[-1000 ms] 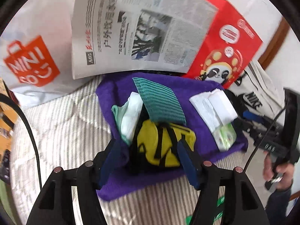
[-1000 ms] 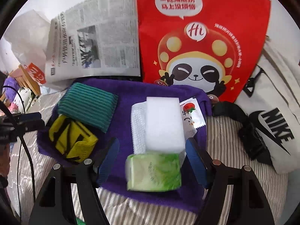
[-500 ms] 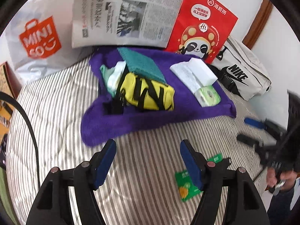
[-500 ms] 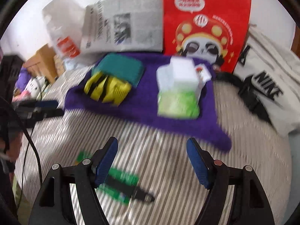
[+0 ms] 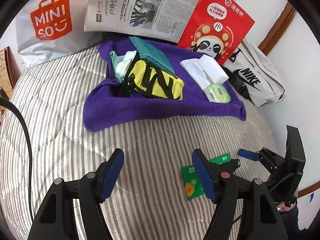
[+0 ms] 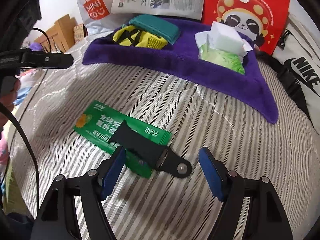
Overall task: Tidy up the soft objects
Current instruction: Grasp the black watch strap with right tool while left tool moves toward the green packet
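A purple towel point(image 5: 140, 108) point(image 6: 180, 62) lies on the striped bed. On it sit a yellow-and-black pouch point(image 5: 158, 82) point(image 6: 138, 38), a teal cloth point(image 5: 152, 56) point(image 6: 156, 27), a white sponge point(image 5: 212, 68) point(image 6: 226, 37) and a green tissue pack point(image 5: 218, 92) point(image 6: 224, 59). A green wet-wipe packet point(image 6: 100, 124) point(image 5: 192, 182) lies on the bed nearer me, with a black strap piece point(image 6: 148, 150) across it. My left gripper point(image 5: 158, 175) is open and empty above the bed. My right gripper point(image 6: 162, 174) is open and empty, just over the strap and packet.
A Miniso bag point(image 5: 50, 20), a newspaper point(image 5: 140, 8) and a red panda bag point(image 5: 218, 26) stand behind the towel. A white Nike bag point(image 5: 256, 80) lies at the right. The right gripper also shows in the left wrist view point(image 5: 246, 156).
Both grippers have pulled back from the towel toward the near part of the bed. The right gripper has dropped low over the green packet and black strap piece.
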The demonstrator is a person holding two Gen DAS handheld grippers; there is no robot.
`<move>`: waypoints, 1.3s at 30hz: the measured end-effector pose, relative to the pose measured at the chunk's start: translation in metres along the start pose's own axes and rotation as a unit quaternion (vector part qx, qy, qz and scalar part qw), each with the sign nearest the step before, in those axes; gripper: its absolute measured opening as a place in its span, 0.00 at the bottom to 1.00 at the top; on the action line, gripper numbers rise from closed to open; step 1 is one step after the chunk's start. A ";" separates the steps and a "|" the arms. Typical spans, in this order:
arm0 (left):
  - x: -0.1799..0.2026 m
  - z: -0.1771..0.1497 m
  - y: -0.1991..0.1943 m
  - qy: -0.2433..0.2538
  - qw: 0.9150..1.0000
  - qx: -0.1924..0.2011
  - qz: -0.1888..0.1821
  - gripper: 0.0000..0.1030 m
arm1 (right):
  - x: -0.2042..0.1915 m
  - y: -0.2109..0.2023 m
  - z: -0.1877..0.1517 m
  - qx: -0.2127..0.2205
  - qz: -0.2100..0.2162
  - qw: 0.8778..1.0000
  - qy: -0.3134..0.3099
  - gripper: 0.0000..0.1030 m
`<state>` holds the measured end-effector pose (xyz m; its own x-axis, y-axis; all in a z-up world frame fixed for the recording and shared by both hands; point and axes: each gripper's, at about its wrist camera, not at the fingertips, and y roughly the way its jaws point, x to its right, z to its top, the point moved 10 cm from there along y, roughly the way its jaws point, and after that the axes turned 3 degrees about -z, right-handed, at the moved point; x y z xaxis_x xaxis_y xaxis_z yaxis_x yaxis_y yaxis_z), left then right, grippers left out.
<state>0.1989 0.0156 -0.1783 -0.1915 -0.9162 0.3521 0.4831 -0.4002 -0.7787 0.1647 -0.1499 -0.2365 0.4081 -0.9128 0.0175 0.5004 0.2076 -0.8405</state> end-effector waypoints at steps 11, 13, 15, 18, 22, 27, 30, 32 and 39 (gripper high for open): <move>-0.010 -0.005 0.011 -0.013 1.000 -0.012 0.000 0.67 | 0.015 0.012 0.026 0.019 0.002 0.999 0.043 0.20; -0.008 -0.005 0.013 -0.012 1.000 -0.013 -0.004 0.67 | 0.026 0.012 0.028 0.014 0.014 0.997 0.073 0.18; -0.006 -0.006 0.014 -0.010 1.000 -0.013 -0.007 0.67 | 0.029 0.012 0.027 0.009 0.027 0.996 0.081 0.19; -0.004 -0.007 0.015 -0.006 1.000 -0.014 -0.010 0.67 | 0.029 0.009 0.022 0.000 0.009 0.998 0.063 0.28; -0.004 -0.007 0.016 -0.009 1.000 -0.014 -0.014 0.67 | 0.024 0.006 0.015 -0.002 -0.005 0.999 0.044 0.34; -0.005 -0.007 0.018 -0.012 1.000 -0.016 -0.012 0.67 | 0.020 0.011 0.021 0.010 -0.029 0.999 0.018 0.20; -0.003 -0.008 0.017 -0.009 1.000 -0.017 -0.010 0.67 | 0.029 0.012 0.026 0.010 -0.025 0.999 0.041 0.20; -0.002 -0.010 0.018 -0.008 1.000 -0.018 -0.012 0.67 | 0.034 0.012 0.027 0.000 -0.007 0.998 0.068 0.20; 0.003 -0.012 0.020 -0.002 1.000 -0.020 -0.016 0.67 | 0.034 0.006 0.015 -0.012 -0.031 0.998 0.050 0.21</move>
<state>0.1980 0.0046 -0.1992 -0.2035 -0.9029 0.3786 0.4426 -0.4298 -0.7870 0.1932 -0.1739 -0.2328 0.2990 -0.9541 0.0166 0.5028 0.1427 -0.8525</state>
